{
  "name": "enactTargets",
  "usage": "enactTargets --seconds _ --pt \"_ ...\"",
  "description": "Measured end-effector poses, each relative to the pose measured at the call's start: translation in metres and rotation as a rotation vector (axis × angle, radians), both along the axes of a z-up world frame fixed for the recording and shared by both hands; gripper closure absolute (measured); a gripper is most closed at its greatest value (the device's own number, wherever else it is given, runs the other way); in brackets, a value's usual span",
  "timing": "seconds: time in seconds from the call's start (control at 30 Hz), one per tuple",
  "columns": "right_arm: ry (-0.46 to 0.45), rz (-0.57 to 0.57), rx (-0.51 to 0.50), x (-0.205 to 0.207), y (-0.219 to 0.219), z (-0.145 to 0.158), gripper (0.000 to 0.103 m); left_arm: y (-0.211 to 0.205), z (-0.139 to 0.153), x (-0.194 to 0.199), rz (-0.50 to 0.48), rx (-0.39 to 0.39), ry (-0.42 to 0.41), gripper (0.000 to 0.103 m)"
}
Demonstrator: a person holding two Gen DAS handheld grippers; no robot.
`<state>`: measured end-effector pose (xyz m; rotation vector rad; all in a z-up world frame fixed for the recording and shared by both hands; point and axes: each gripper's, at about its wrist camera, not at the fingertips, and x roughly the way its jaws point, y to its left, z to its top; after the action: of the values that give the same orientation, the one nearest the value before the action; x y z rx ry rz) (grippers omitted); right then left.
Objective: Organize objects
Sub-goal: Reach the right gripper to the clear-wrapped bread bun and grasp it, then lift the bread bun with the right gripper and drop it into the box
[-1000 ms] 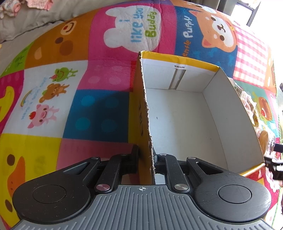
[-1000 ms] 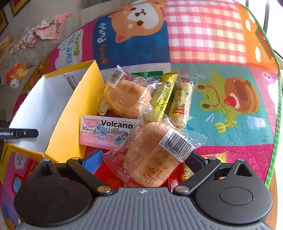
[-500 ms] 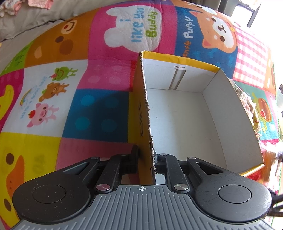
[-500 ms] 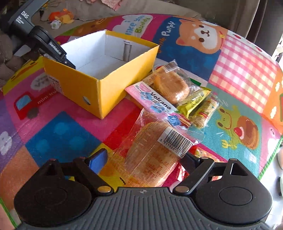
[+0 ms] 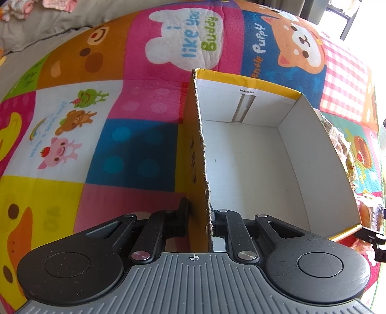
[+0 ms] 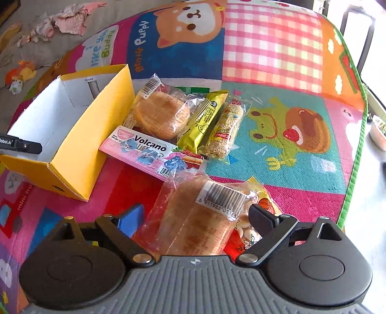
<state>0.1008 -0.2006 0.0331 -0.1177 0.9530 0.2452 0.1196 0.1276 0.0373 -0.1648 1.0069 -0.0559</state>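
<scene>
Here, one yellow box point(image 6: 79, 142), two round cakes point(image 6: 160, 116), two bars point(image 6: 202, 120).

Partly buried under the wrapped cake point(image 6: 193, 224): a snack bag point(image 6: 248, 235), brand unreadable; green packet point(image 6: 193, 89) mostly hidden behind the other cake point(image 6: 161, 116)

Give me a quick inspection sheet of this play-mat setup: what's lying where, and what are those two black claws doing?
Surface: cartoon play mat.
Job's things: yellow box, empty inside; wrapped pastry; second pastry; Volcano pack; yellow bar; sesame bar.
Clutter: toys, cloth beyond the mat.
Grippers: left gripper clamped on the box wall; right gripper wide, pastry between its fingers, grip unclear.
Cables: nothing seen.
Surroundings: grey floor.
</scene>
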Motion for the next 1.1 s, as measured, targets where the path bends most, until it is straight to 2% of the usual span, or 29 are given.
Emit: enactTargets --seconds 0.07,0.1,0.2,0.43,0.53,0.77,0.93,1.1 --pt "-0.004 0.039 -0.010 -0.004 0.004 0.004 0.026 0.000 -0.002 0.000 0.014 -0.006 0.003 0.090" --pt "0.004 0.053 0.001 -0.007 0.004 0.007 0.037 0.001 -0.003 0.000 0.020 -0.010 0.003 0.090" --pt "0.030 0.081 0.047 -0.013 0.002 0.023 0.037 0.002 -0.003 0.000 0.035 -0.021 0.004 0.089" --pt "-0.040 0.170 0.149 -0.029 0.009 0.092 0.038 0.001 -0.005 -0.002 0.045 -0.025 -0.005 0.089" --pt "-0.107 0.244 0.140 -0.036 0.030 0.118 0.038 0.001 -0.004 -0.002 0.048 -0.027 -0.006 0.089" --pt "-0.206 0.370 0.138 -0.031 0.085 0.156 0.038 0.002 -0.005 -0.001 0.055 -0.037 -0.003 0.089" --pt "-0.151 0.328 0.174 -0.014 0.109 0.159 0.038 0.002 -0.005 -0.003 0.052 -0.040 -0.010 0.089" --pt "-0.117 0.270 0.226 -0.033 0.104 0.171 0.038 0.002 -0.007 -0.007 0.057 -0.043 -0.028 0.088"
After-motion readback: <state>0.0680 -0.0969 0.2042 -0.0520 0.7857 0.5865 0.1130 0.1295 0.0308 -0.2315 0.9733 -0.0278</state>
